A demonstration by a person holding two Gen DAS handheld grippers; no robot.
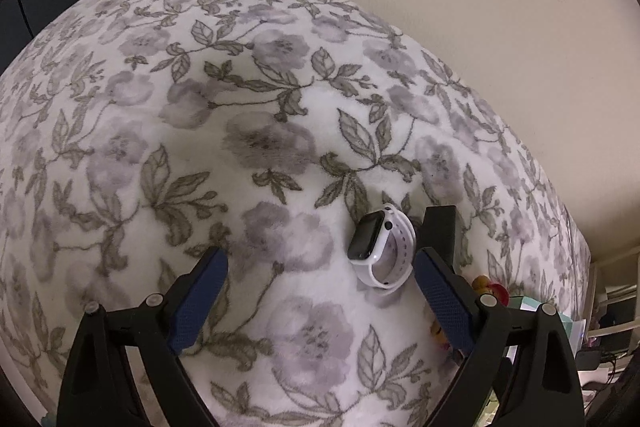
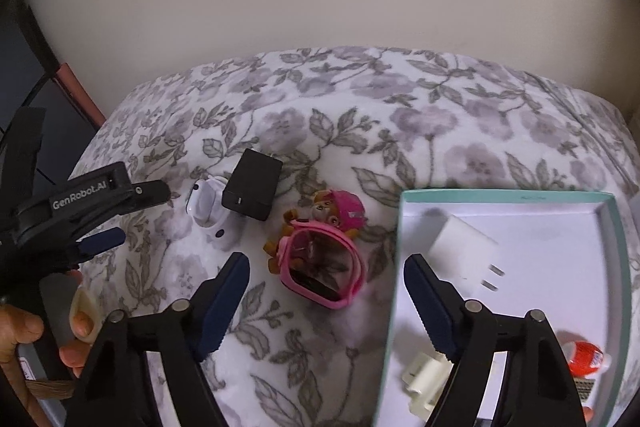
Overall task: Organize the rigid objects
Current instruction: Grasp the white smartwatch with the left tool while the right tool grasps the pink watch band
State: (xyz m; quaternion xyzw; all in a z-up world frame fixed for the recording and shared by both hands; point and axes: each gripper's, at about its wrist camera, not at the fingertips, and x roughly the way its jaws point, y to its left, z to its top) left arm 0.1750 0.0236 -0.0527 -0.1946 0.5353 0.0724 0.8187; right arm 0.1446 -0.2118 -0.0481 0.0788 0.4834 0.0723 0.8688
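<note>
blanket [image 2: 420,115]: floral grey-and-white fleece, fills your work surface in both wrist views; all loose items rest on it.
box lid [image 2: 618,267]: teal-rimmed white tray at 3 o'clock in your right wrist view, lying flat on the blanket.
left gripper [image 1: 320,291]: your jaws are spread wide and hold nothing. in the right wrist view the same tool [image 2: 108,215] sits at 9 o'clock, held by a hand [image 2: 24,335].
right gripper [image 2: 326,295]: your jaws are spread wide and empty, the left finger over the blanket, the right finger over the tray's near-left edge.
pink watch [image 2: 322,267]: at centre, between your right gripper's fingertips and just ahead of them, strap looped, on the blanket.
black adapter [image 2: 252,189]: at 11 o'clock from the pink watch, touching the white watch.
white watch [image 1: 380,247]: between your left gripper's fingertips, close to the right finger, screen tilted up; seen in the right wrist view [image 2: 210,207] at 10 o'clock.
white charger [image 2: 466,247]: inside the tray, prongs pointing to 4 o'clock.
toy pup [image 2: 336,209]: pink-helmeted figure at 12 o'clock from the pink watch, touching it.
cream plug [image 2: 424,383]: inside the tray at 5 o'clock, partly behind your right finger.
red-capped item [image 2: 586,357]: tray's near-right corner; identity unclear.
</note>
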